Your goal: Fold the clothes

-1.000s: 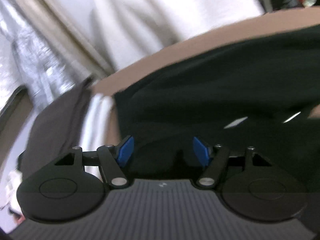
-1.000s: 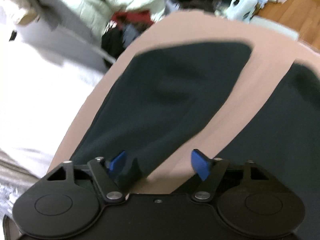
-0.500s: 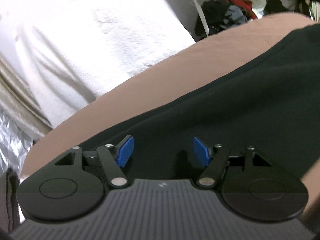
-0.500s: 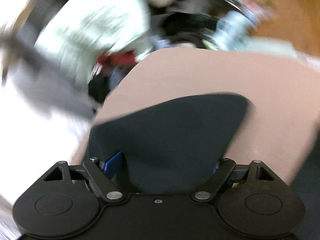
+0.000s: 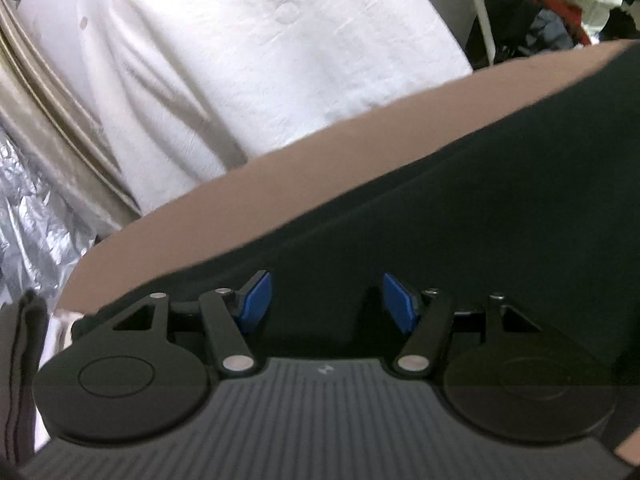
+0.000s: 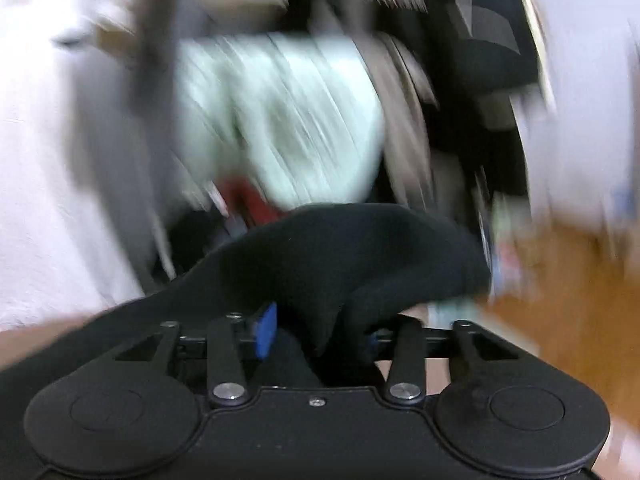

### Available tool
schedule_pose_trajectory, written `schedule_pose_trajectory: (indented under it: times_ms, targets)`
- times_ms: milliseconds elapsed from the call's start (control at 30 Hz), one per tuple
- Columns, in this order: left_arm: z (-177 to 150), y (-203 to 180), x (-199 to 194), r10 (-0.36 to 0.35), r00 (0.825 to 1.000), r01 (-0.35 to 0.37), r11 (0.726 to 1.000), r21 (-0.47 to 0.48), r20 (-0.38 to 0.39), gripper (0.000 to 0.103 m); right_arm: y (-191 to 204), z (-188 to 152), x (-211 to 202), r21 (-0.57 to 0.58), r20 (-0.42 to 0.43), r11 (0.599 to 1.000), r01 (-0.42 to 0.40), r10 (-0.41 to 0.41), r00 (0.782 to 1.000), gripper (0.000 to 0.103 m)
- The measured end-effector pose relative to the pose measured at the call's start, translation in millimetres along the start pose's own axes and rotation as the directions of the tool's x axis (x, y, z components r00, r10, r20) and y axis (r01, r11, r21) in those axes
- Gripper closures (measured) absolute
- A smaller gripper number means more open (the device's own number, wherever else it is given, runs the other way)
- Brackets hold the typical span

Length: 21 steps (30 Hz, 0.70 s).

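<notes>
A black garment (image 5: 460, 216) lies spread on a tan table (image 5: 240, 200). My left gripper (image 5: 327, 300) is open, its blue pads (image 5: 256, 296) low over the garment near its left edge, holding nothing. In the right wrist view, my right gripper (image 6: 316, 330) has closed in on a sleeve of the black garment (image 6: 340, 248). The cloth bunches between the blue pads (image 6: 266, 328) and rises lifted in front of the camera. The right pad is mostly hidden by cloth. This view is heavily motion-blurred.
A white sheet (image 5: 260, 60) hangs behind the table, with silver foil (image 5: 28, 216) at left. A pile of clothes (image 5: 540, 20) lies at the far right. A dark brown garment (image 5: 20, 360) sits at the left table edge. Pale green bedding (image 6: 280, 120) and wooden floor (image 6: 560, 280) show, blurred.
My right gripper closed on the black sleeve and lifted it, swinging fast so the view tilted up off the table. My left gripper turned right, then held nearly still, open over the garment.
</notes>
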<state>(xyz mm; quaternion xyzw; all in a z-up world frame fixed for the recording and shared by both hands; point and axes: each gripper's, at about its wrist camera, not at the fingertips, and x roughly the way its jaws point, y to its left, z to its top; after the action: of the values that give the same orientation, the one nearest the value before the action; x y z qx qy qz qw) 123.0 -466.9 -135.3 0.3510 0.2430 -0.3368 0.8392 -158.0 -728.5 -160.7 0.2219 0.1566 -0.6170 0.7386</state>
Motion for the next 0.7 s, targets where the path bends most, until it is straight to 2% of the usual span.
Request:
schedule_pose_trajectory:
  times_ms: [67, 100, 167, 233, 300, 333, 367, 467, 533, 567, 600, 633, 667, 700]
  targets:
    - [-14.3, 7.2, -6.6, 0.002, 1.000, -0.002, 1.000, 0.024, 0.004, 0.038, -35.8, -18.7, 31.5, 0.182, -0.175, 0.982, 0.040, -0.008, 0.984, 0.054]
    - [-20.1, 9.9, -9.3, -0.005, 1.000, 0.004, 0.999, 0.043, 0.004, 0.038, -53.9, -27.7, 36.5, 0.285, -0.190, 0.958, 0.016, 0.040, 0.981, 0.054]
    - [-28.5, 8.6, -10.3, -0.030, 1.000, 0.030, 0.996, 0.079, 0.001, 0.037, -78.2, -29.2, 33.8, 0.422, -0.170, 0.906, -0.039, 0.122, 0.978, 0.053]
    - [-30.5, 6.3, -6.9, -0.077, 0.997, 0.078, 0.994, 0.082, -0.013, 0.037, -95.2, -26.3, 31.0, 0.523, -0.162, 0.849, -0.078, 0.188, 0.969, 0.041]
    - [-31.5, 5.8, -3.4, -0.106, 0.994, 0.107, 0.993, 0.054, -0.025, 0.031, -105.3, -30.6, 29.6, 0.603, -0.142, 0.786, -0.136, 0.273, 0.951, 0.029]
    - [-32.1, 5.6, -1.7, -0.121, 0.992, 0.122, 0.992, 0.040, -0.030, 0.023, -106.8, -33.3, 31.3, 0.631, -0.130, 0.758, -0.164, 0.311, 0.941, 0.025]
    - [-32.6, 5.3, 0.0, -0.135, 0.990, 0.136, 0.990, 0.026, -0.036, 0.020, -104.0, -36.5, 33.5, 0.640, -0.124, 0.746, -0.182, 0.334, 0.934, 0.023]
    - [-34.1, 4.6, 5.2, -0.180, 0.982, 0.179, 0.984, -0.016, -0.051, 0.020, -90.8, -36.9, 41.7, 0.589, -0.139, 0.784, -0.199, 0.341, 0.930, 0.018]
    - [-35.1, 4.2, 8.6, -0.209, 0.976, 0.207, 0.977, -0.045, -0.060, 0.021, -65.1, -30.6, 57.7, 0.488, -0.179, 0.845, -0.220, 0.344, 0.922, 0.012]
    - [-35.7, 3.9, 10.3, -0.224, 0.972, 0.220, 0.974, -0.060, -0.064, 0.023, -48.3, -23.0, 68.1, 0.406, -0.212, 0.886, -0.224, 0.330, 0.920, 0.012]
    - [-36.2, 3.7, 12.0, -0.239, 0.969, 0.234, 0.970, -0.074, -0.068, 0.024, -34.5, -16.5, 71.5, 0.322, -0.219, 0.918, -0.230, 0.308, 0.926, 0.036]
    - [-36.7, 3.4, 13.7, -0.253, 0.965, 0.247, 0.965, -0.089, -0.072, 0.027, -23.4, -11.2, 68.2, 0.237, -0.198, 0.943, -0.232, 0.281, 0.939, 0.093]
    - [-37.2, 3.2, 15.5, -0.268, 0.960, 0.260, 0.960, -0.103, -0.076, 0.027, -13.5, -1.3, 56.3, 0.159, -0.138, 0.955, -0.249, 0.271, 0.953, 0.092]
    - [-37.7, 3.0, 17.2, -0.283, 0.956, 0.273, 0.955, -0.118, -0.079, 0.027, -4.6, 13.2, 35.9, 0.085, -0.040, 0.957, -0.276, 0.280, 0.959, 0.093]
